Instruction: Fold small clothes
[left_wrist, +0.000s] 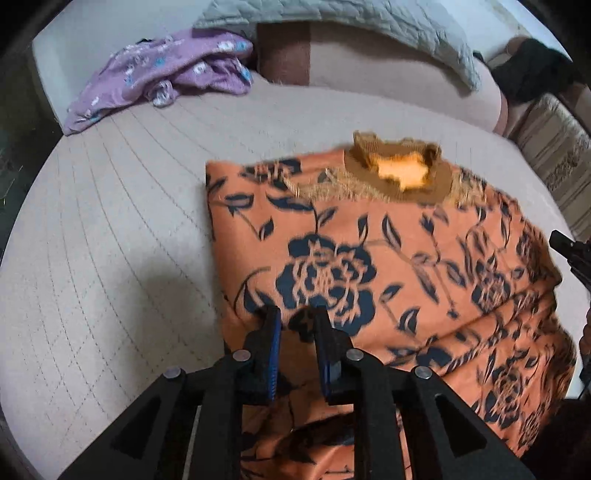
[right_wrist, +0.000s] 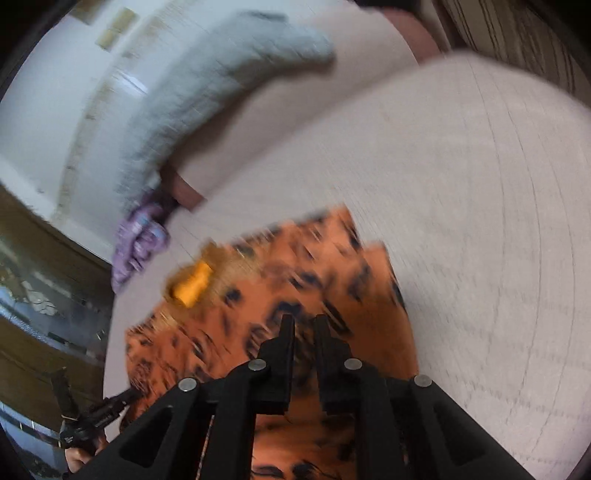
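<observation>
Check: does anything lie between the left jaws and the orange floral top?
Nothing visible does. The left gripper hangs right over the orange floral top, jaws slightly apart; the purple garment lies well away.

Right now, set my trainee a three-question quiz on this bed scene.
1. True or false: the purple floral garment lies on top of the orange floral top.
2. What colour is the orange top's collar? A green, B brown, C white.
3. What surface does the orange top lie on?

Key: 1 false, they lie apart. 2 B. 3 a quilted beige bed cover.
</observation>
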